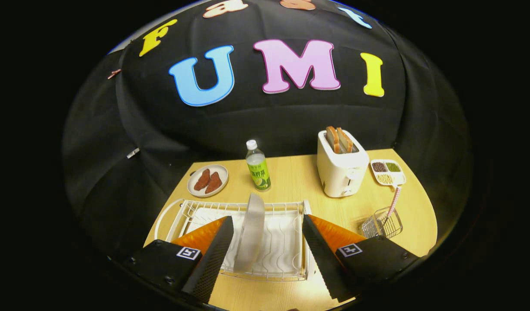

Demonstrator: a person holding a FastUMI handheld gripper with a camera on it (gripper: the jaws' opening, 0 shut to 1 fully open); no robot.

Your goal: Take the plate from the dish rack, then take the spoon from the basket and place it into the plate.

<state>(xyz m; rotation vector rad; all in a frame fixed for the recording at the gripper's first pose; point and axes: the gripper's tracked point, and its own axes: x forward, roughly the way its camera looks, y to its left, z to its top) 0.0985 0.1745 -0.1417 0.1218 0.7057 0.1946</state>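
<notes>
While the gripper (265,255) hangs over the near edge of the wooden table (299,181), its two fingers stand wide apart, touching nothing. Farthest left, a small round dish (207,180) holds two reddish-brown pieces of food. Nearer, the white wire dish rack (243,235) lies across the table's front, and the left finger (213,255) overlaps its left end. A pale plate (250,231) stands upright on edge in the rack, between the fingers and closer to the left one. Beyond the plate stands a bottle (257,166) with a green label. The right finger (323,259) covers the rack's right end. Farther back to the right, a white toaster (342,168) carries two slices of bread (339,139), with a divided tray (387,172) of grains beside it. A small wire basket (382,224) sits just right of the right finger, a spoon (394,202) with a checked handle leaning out of it.
</notes>
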